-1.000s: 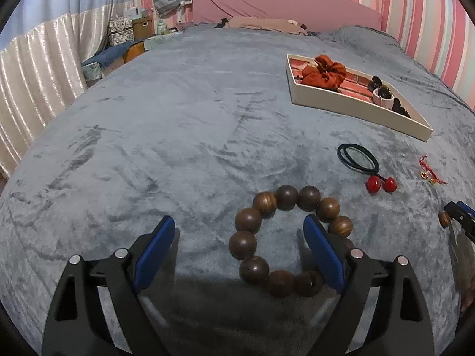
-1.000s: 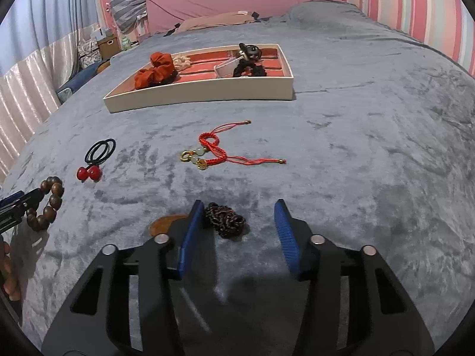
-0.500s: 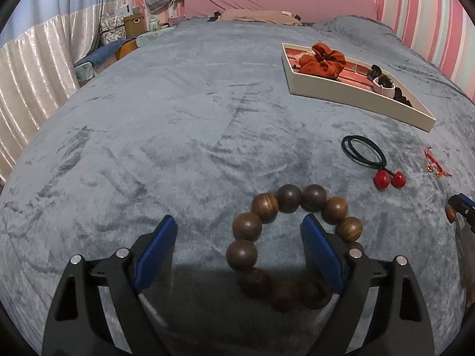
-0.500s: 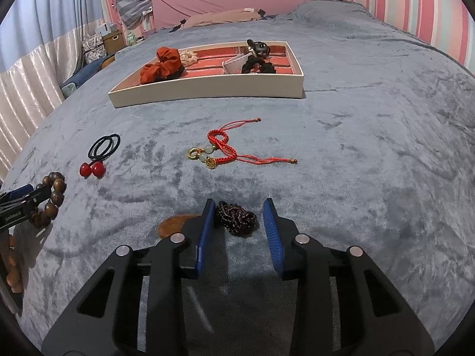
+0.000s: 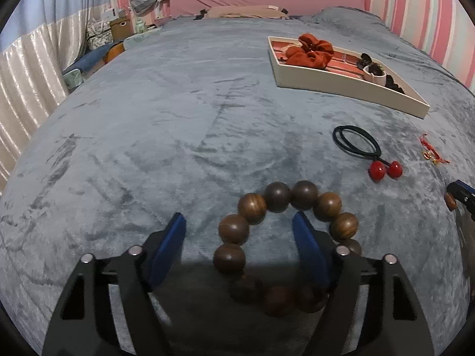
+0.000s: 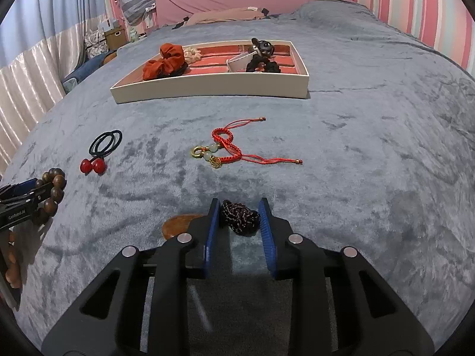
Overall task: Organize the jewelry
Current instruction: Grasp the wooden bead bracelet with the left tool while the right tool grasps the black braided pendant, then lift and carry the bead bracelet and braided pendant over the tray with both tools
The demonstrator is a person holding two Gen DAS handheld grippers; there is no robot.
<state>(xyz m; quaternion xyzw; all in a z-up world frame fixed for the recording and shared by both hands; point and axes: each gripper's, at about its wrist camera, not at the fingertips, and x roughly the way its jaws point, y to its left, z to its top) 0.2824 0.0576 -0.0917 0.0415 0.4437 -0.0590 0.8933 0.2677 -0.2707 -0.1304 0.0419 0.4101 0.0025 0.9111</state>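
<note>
Bed cover [image 6: 371, 136]: the grey plush spread carries everything; it looks the same as a second ago.

Jewelry tray [image 6: 213, 87]: the cream tray with its pink lining sits far up the bed, well apart from both of my grippers. It already holds a rust scrunchie [image 6: 164, 60], a cream one and some dark pieces, and none of it has moved.

Left gripper [image 5: 239, 238]: my jaws are closing around one side of the wooden bead bracelet [image 5: 277, 197]. One blue finger stands inside the ring and the other outside it, with the left-hand beads between them. The pads do not touch the beads yet, and a second ago the gap was clearly wider.

Right gripper [image 6: 239, 222]: my jaws are closing on the dark braided cord knot [image 6: 239, 218]. The pads are now at its sides; a second ago they stood well apart from it. I judge the pinch nearly made, not yet firm.

What it means: both pickups are starting together, so I expect two pieces can go to the tray next.

Brown oval piece [image 6: 179, 224]: it lies just beside my right gripper, outside the jaws.

Unmoved pieces: the black hair tie with red balls [image 6: 99, 155] and the red cord bracelet [image 6: 234, 146] lie between the grippers and the tray.
</note>
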